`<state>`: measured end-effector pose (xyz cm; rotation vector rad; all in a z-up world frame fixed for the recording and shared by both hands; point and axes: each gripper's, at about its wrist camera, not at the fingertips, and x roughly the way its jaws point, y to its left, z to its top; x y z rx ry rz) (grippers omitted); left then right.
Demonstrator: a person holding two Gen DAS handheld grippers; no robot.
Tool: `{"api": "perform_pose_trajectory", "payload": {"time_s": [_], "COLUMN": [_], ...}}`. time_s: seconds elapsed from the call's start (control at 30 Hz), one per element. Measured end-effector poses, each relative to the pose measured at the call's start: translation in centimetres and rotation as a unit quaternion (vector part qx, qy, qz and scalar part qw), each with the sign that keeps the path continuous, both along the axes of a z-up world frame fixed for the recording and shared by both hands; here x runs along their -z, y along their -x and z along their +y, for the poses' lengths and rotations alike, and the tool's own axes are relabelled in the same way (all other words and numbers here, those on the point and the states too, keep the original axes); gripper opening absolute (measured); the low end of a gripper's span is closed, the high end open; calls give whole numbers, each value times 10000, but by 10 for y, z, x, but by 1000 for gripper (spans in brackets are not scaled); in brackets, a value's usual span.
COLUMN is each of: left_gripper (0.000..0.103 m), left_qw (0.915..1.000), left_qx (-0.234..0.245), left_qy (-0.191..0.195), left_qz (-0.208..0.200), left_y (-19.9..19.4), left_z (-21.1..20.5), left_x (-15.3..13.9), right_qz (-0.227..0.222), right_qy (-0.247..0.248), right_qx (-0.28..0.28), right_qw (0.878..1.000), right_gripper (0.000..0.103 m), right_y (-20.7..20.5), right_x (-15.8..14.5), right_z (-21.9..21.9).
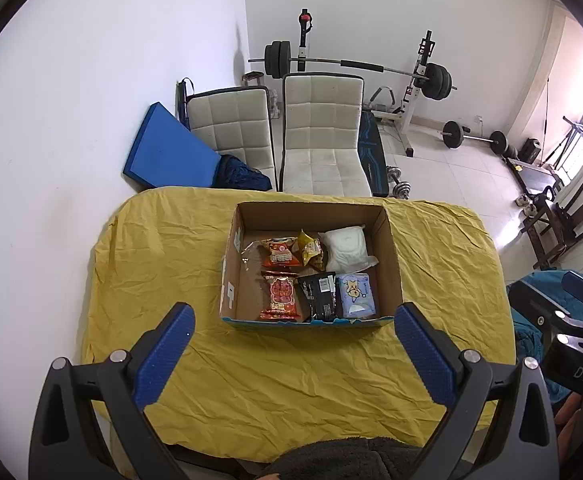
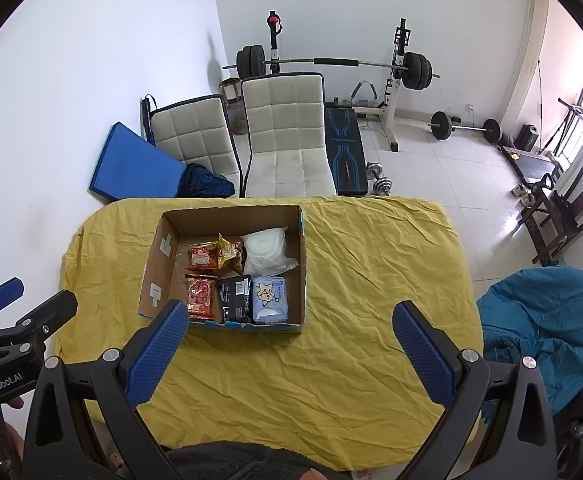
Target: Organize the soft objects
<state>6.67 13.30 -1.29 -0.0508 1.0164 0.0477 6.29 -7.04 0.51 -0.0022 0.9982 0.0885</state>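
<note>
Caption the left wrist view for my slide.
Open left gripper hovers before a cardboard box of soft packets on a yellow tablecloth.

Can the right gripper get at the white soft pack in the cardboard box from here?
Probably yes. The right gripper is open and empty, the open-topped cardboard box has no lid, and the white soft pack lies uncovered in its far right corner.

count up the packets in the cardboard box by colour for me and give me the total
Red and orange snack packets: 2
Yellow snack packet: 1
White pack: 1
Black packet: 1
Pale blue tissue pack: 1
Total in the cardboard box: 6
</note>
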Motion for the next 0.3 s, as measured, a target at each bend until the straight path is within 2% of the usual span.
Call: {"api": "perform_pose_trajectory", "payload": {"time_s": [0.3], "left_gripper": [102], "left_qw": [10000], "left_qx": [-79], "left_qy": [15], "left_qz": [46], "left_y": [-2], "left_z": [4], "left_x": [4], "right_qz": [23], "right_qy": [-14], "right_qx": [14], "right_qw": [10000], "right_gripper": [103], "right_y": [-4], "right_x": [2], "right_z": [2]}}
